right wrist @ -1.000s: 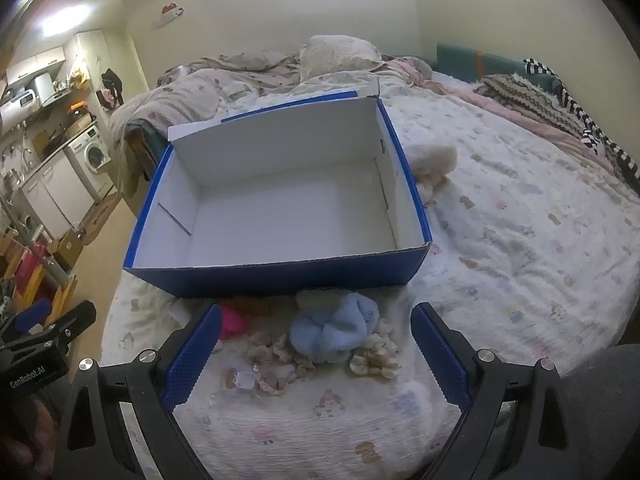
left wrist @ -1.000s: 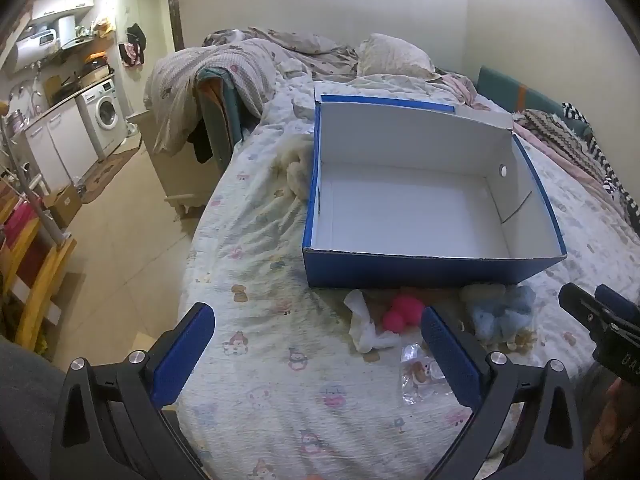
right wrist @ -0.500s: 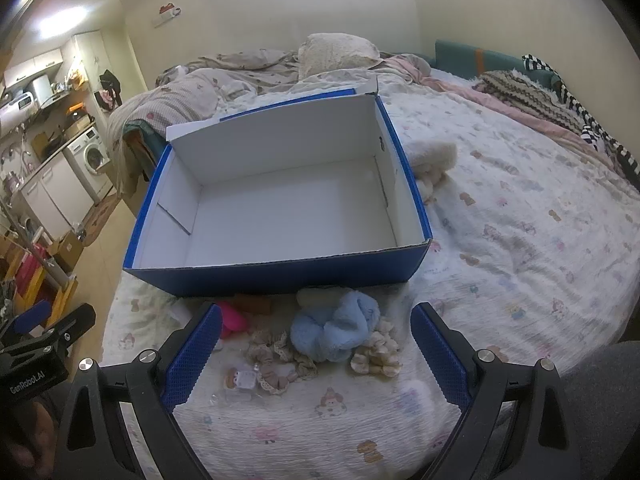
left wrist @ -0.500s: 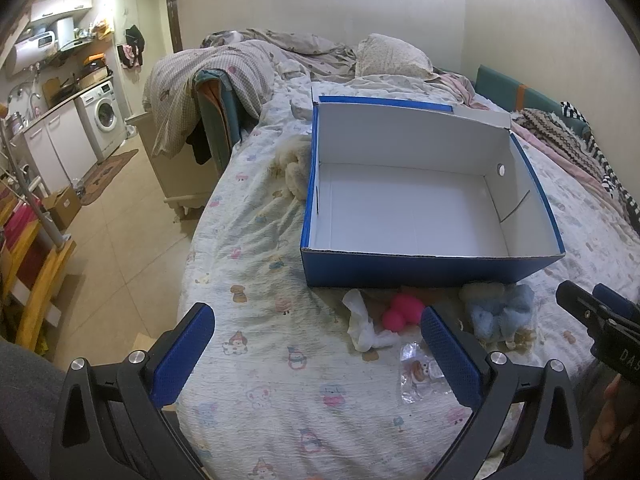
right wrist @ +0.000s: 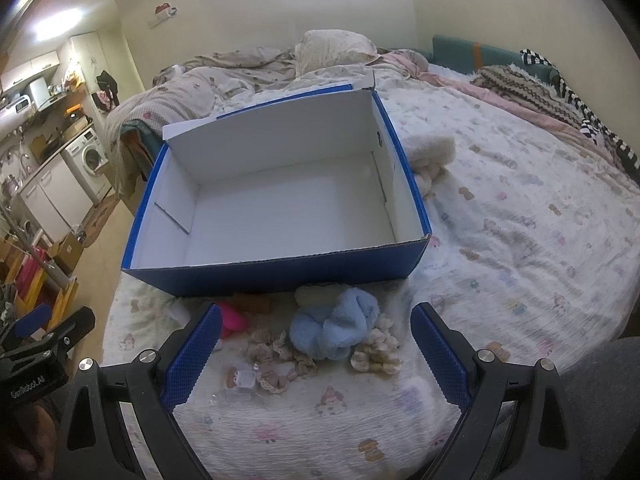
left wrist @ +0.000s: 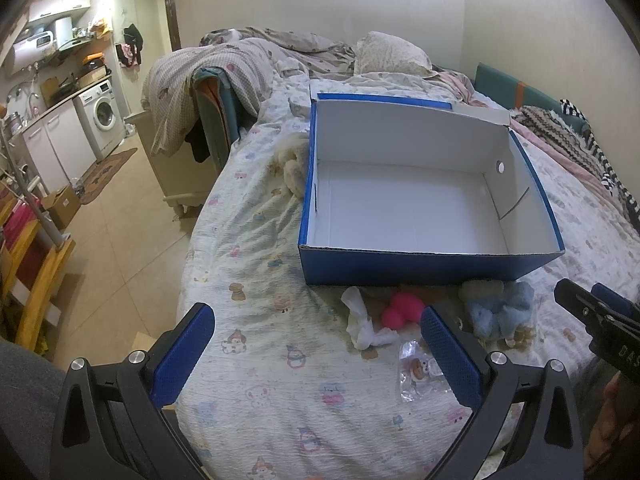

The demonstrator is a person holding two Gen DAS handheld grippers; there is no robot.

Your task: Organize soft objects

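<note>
Judging by how things lie, the sorting has not begun: the blue box [right wrist: 276, 216] sits on the bed [right wrist: 520, 240] with its white inside bare, and every small soft thing lies outside it, on the sheet just beside its near wall; closest to that wall are the blue fluffy scrunchie [right wrist: 334, 324] with a cream pad [right wrist: 316, 294] touching its far edge, the pink piece [left wrist: 401, 310] toward the box's left corner, and a crumpled white tissue [left wrist: 362, 320] beside the pink one; further from the wall lie the lace scrunchies [right wrist: 276, 354], a cream ruffled one [right wrist: 376, 354], and a clear packet [left wrist: 418, 368] with small trinkets inside; a cream plush [right wrist: 432, 156] rests against the box's outer side wall, well apart from the cluster.

The left gripper [left wrist: 316, 348] is spread wide and holds nothing; the right gripper [right wrist: 316, 348] is likewise wide and bare, with the blue scrunchie lying between its fingers' line of sight; so all the moving is left to do.

Hard to read: the pink piece is partly cut by a finger in both views, so its shape is unclear; a brownish thing behind it, against the box wall, cannot be named; the packet's contents are too small to tell; the plush is half hidden by the box wall.
</note>
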